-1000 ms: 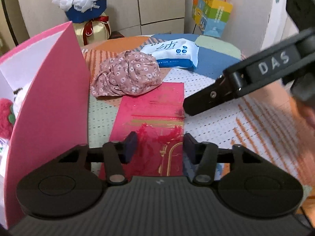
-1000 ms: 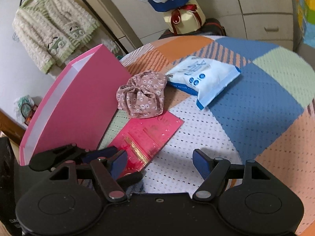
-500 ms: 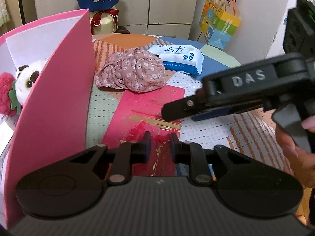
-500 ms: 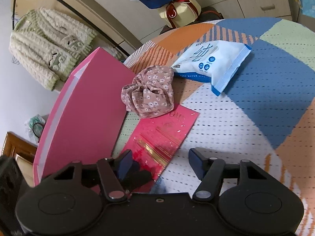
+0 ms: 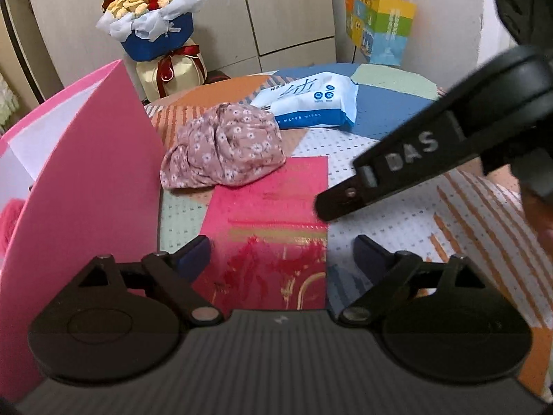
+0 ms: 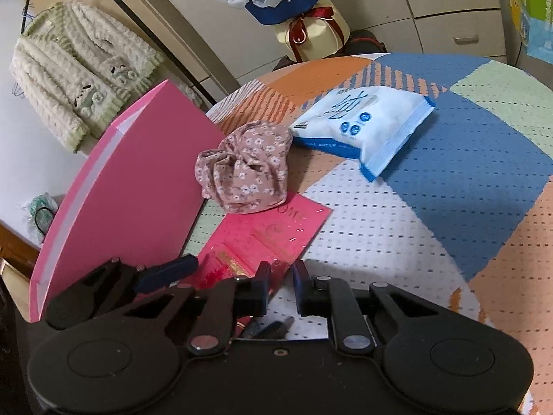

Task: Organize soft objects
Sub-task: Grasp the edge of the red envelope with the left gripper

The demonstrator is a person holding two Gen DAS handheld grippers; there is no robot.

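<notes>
Soft indoor light, fisheye-warped edges

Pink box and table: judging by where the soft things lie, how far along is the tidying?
Done: something red and fuzzy sits inside the pink box. In hand: nothing; the left gripper has just opened, the right gripper just closed, both empty. Left: the floral cloth and wipes pack lie on the table.

A tall pink cardboard box [image 5: 86, 186] is walling off the tabletop's [image 6: 466, 180] left edge. The crumpled floral pink cloth [image 5: 224, 148] is sitting just beside it on a flat red envelope [image 5: 273, 228], with a white-and-blue wet-wipes pack [image 5: 311, 100] blocking behind. The right half is lying bare.
</notes>
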